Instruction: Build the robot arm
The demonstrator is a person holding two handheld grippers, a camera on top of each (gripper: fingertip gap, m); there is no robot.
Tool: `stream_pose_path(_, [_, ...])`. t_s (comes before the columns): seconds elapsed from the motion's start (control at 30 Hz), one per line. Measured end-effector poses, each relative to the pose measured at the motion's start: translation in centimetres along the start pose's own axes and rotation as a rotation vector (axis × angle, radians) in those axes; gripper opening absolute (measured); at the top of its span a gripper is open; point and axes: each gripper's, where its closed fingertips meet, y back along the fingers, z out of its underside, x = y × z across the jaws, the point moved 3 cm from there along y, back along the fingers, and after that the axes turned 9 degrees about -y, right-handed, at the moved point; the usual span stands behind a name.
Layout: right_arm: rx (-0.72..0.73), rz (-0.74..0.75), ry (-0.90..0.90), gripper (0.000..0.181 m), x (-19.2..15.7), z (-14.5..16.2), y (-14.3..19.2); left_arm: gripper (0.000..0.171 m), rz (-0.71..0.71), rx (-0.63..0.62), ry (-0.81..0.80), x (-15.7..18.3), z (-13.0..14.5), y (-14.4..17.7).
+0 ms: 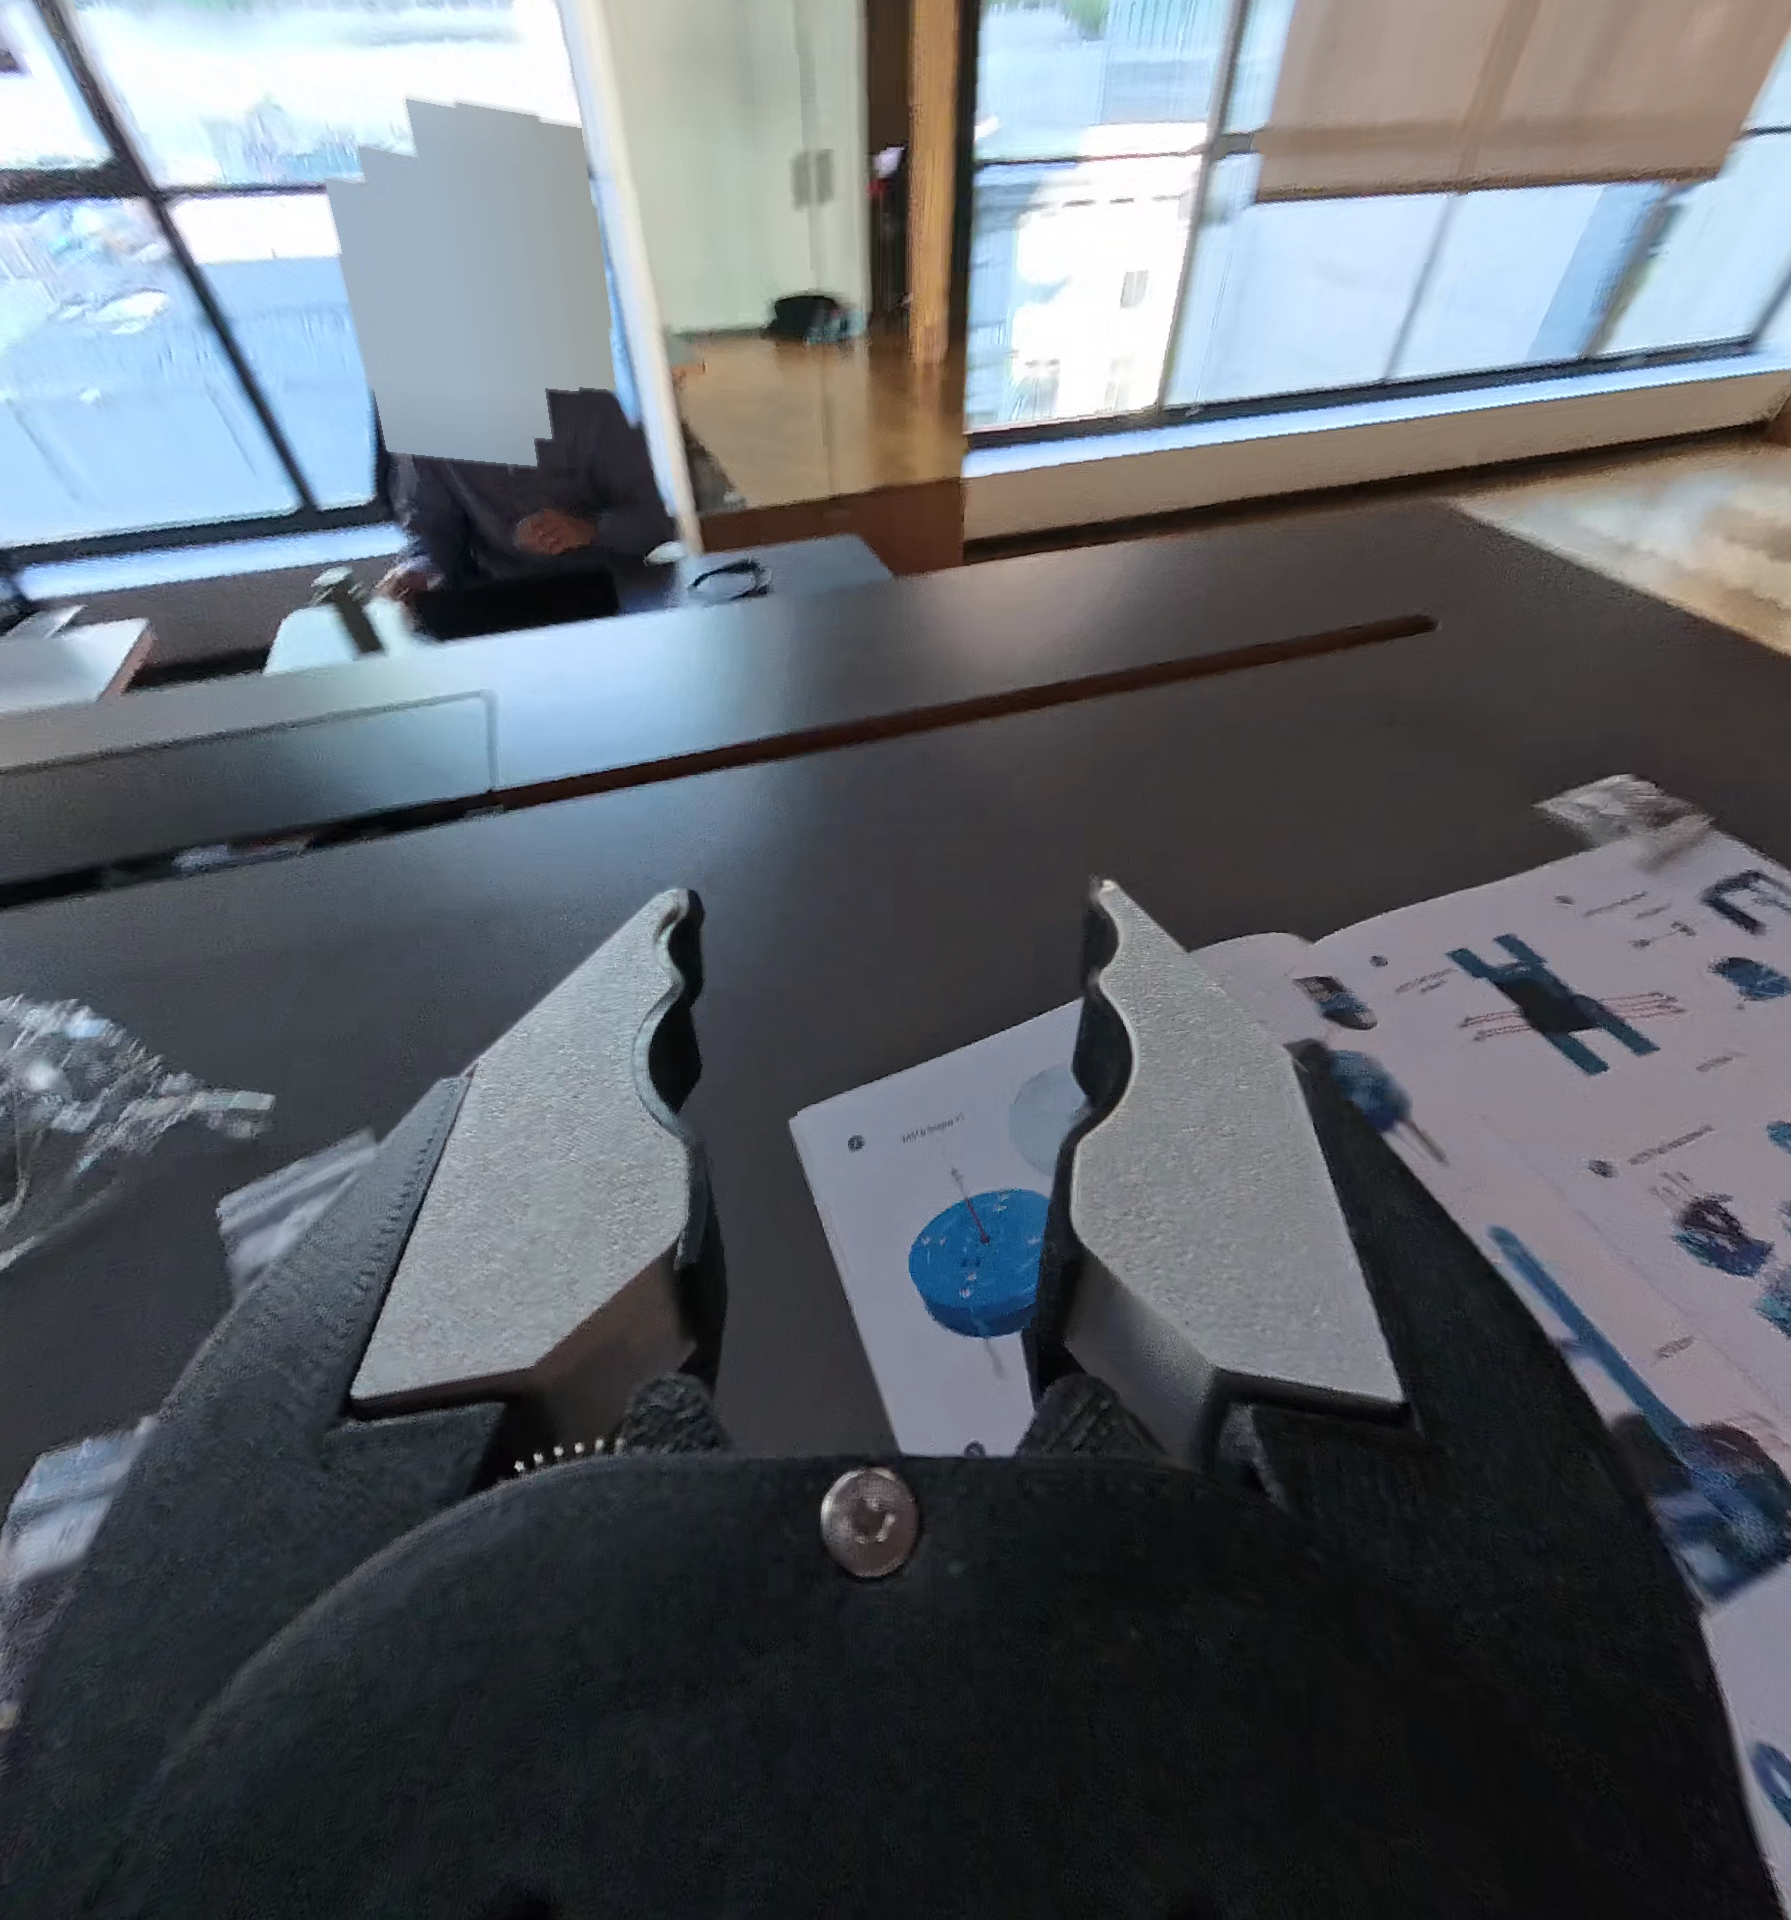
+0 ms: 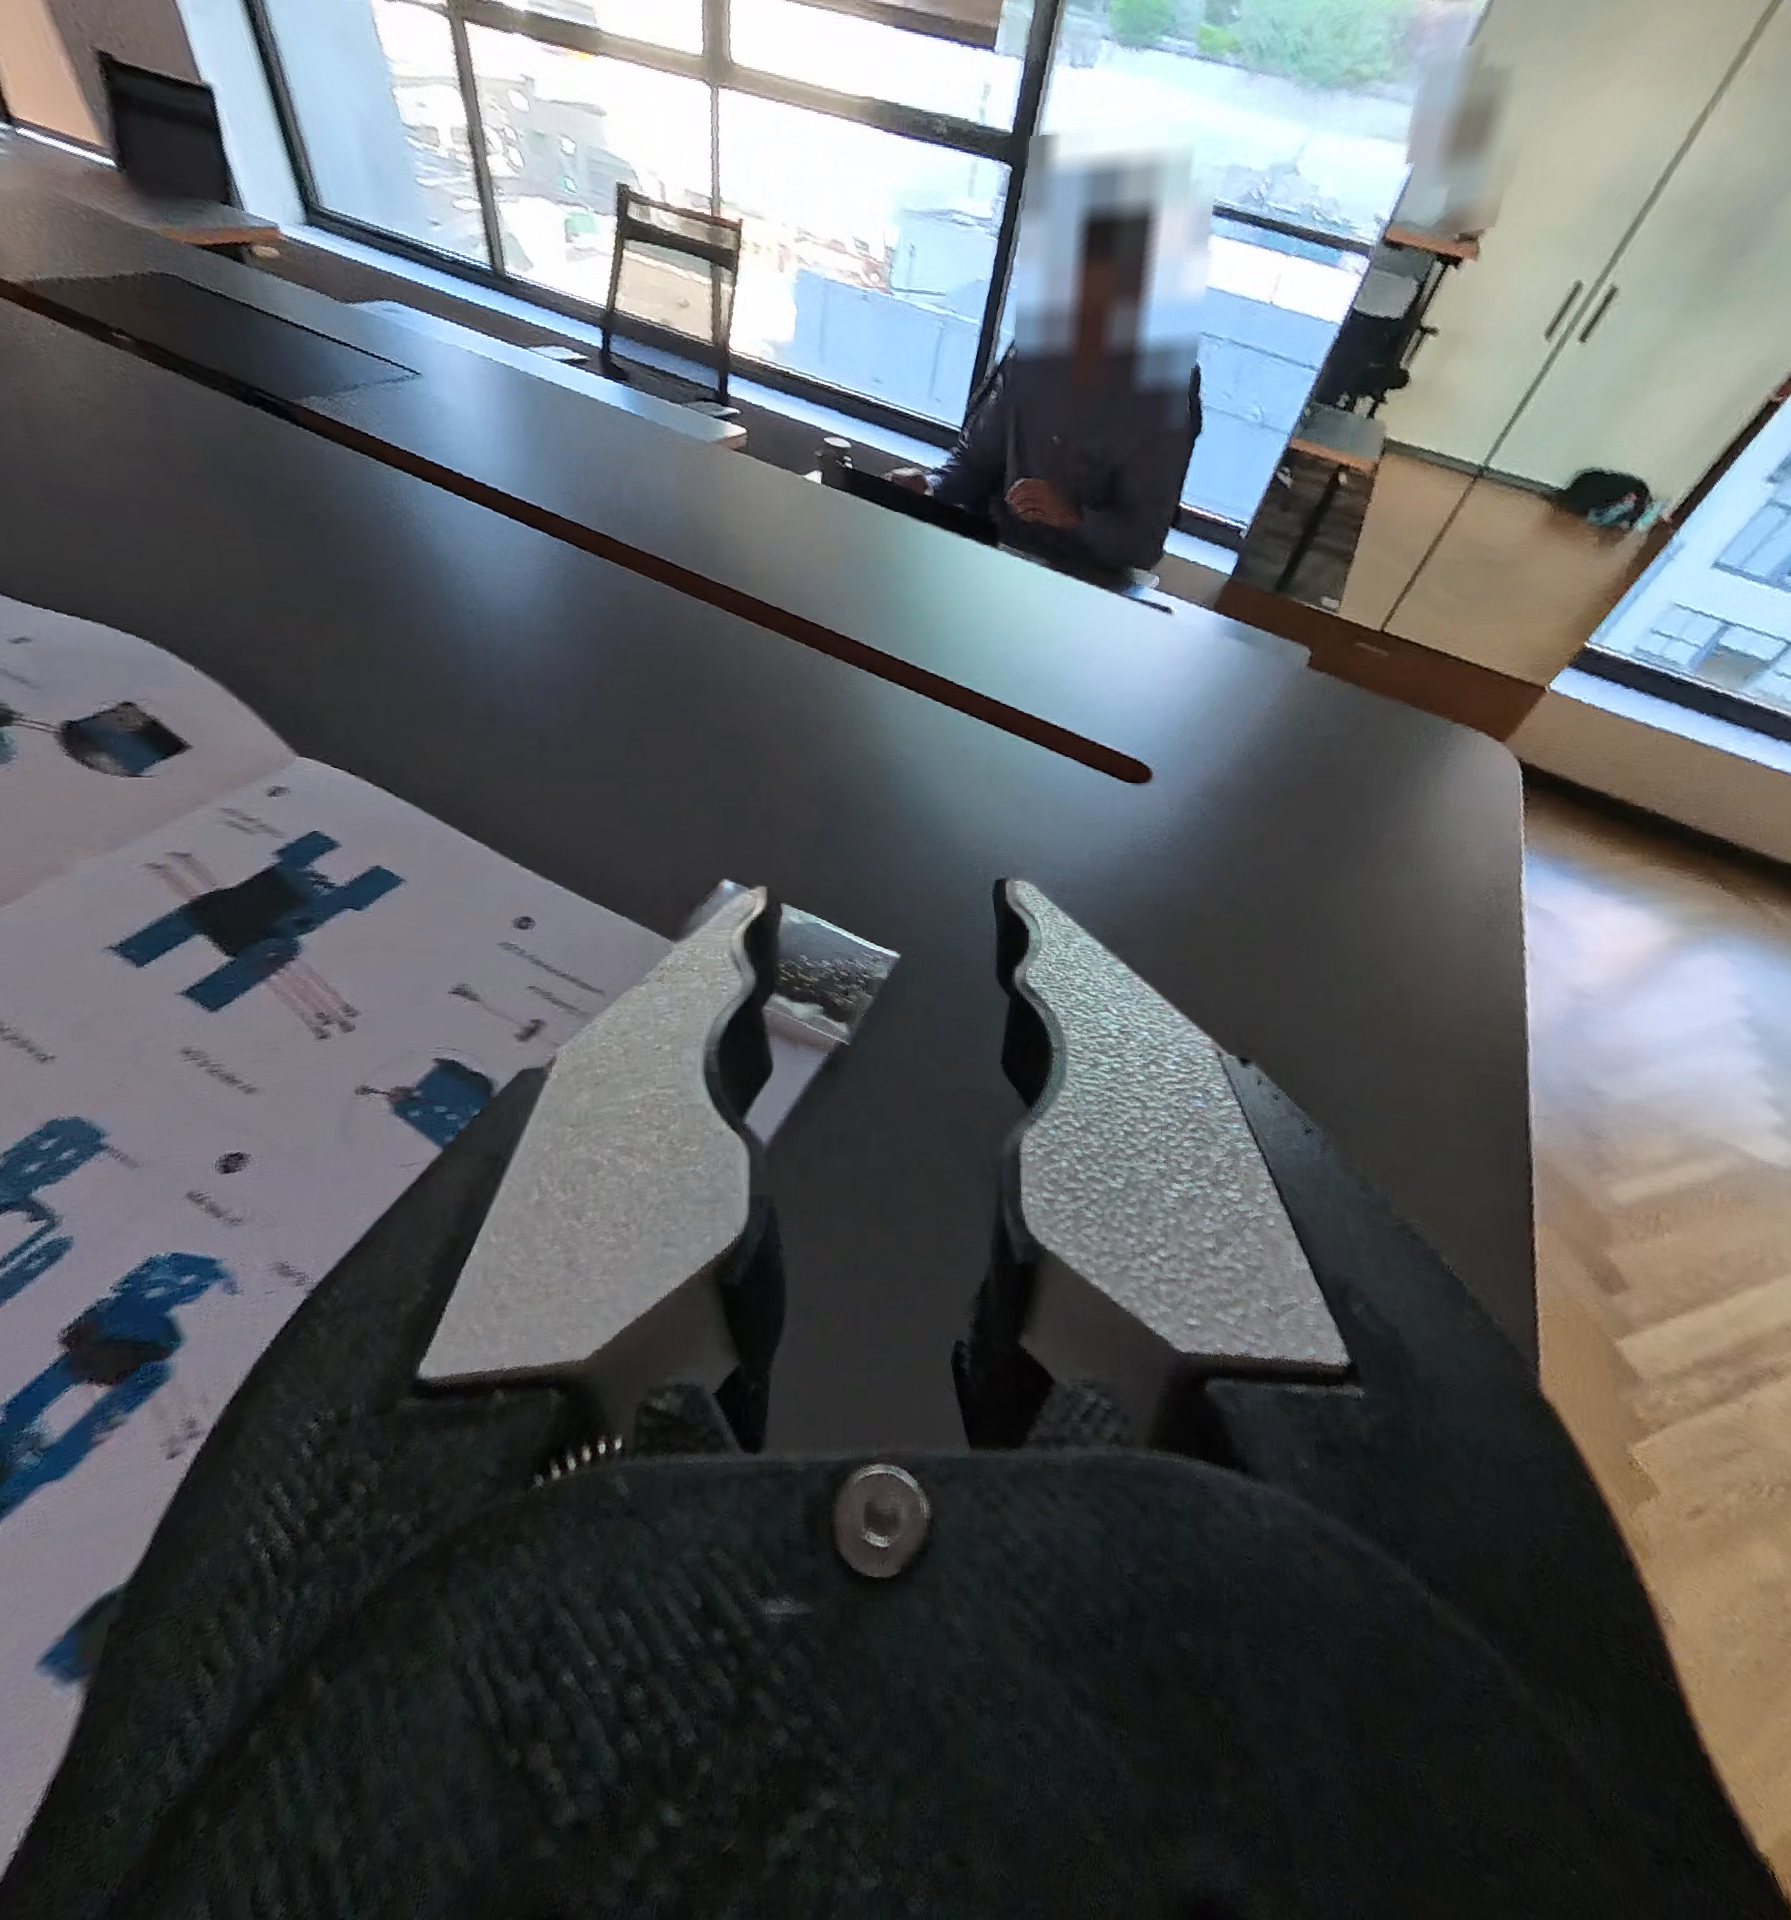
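In the left wrist view, your left gripper (image 1: 891, 914) hangs released above the black table (image 1: 870, 831), jaws spread wide with nothing between them. Its right finger (image 1: 1213, 1174) covers part of a small white leaflet (image 1: 901, 1174) that shows a blue disc, so the leaflet's right side is hidden. Beside it lies a large open instruction sheet (image 1: 1597, 1091) with blue diagrams, cut off by the frame's right edge and smeared by blur (the small print cannot be made out). Crumpled clear plastic bags (image 1: 60, 1091) sit well apart at the left, their contents too blurred to tell. Past a long slot (image 1: 974, 707) in the tabletop, a seated person (image 1: 527, 499) faces tall windows (image 1: 1390, 260). In the right wrist view, your right gripper (image 2: 880, 914) is likewise slack and empty, over bare table (image 2: 1182, 883) near its rounded corner. The instruction sheet (image 2: 195, 987) runs under the left finger (image 2: 610, 1153) and off the frame's left edge. A small shiny packet (image 2: 834, 977) peeks out just beyond that fingertip, partly hidden. Wooden parquet floor (image 2: 1680, 1143) lies to the right, pale cabinets (image 2: 1597, 260) behind.
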Motion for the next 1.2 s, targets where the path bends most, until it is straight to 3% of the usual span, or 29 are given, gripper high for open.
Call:
stream_pose_path(0.13, [-0.068,0.113,-0.004,0.035,2.1,1.2,-0.3,0.07,-0.058,-0.101,0.012,-0.4,2.5,-1.0])
stream_pose_path(0.2, [-0.112,0.219,0.05,0.041,3.4,1.2,-0.1,0.072,-0.092,-0.162,-0.027,-0.7,3.3,-1.4])
stream_pose_path(0.3, [-0.223,0.391,0.153,0.047,5.3,1.8,0.5,0.074,-0.111,-0.17,-0.01,-1.0,3.5,-1.2])
stream_pose_path(0.47, [-0.273,0.497,0.207,0.05,6.5,1.9,1.6,0.078,-0.111,-0.183,0.021,-1.3,3.7,-1.1])
stream_pose_path(0.9, [-0.259,0.449,0.206,0.052,5.7,1.9,1.3,0.078,-0.139,-0.197,0.002,-2.0,3.9,-1.1])
stream_pose_path(1.07, [-0.103,0.295,0.1,0.051,4.1,0.3,1.3,0.078,-0.192,-0.204,0.038,-4.2,4.2,-0.5])
stream_pose_path(1.2, [0.04,0.268,0.186,0.052,3.7,-0.9,1.4,0.078,-0.193,-0.203,0.051,-4.7,4.4,-0.5])
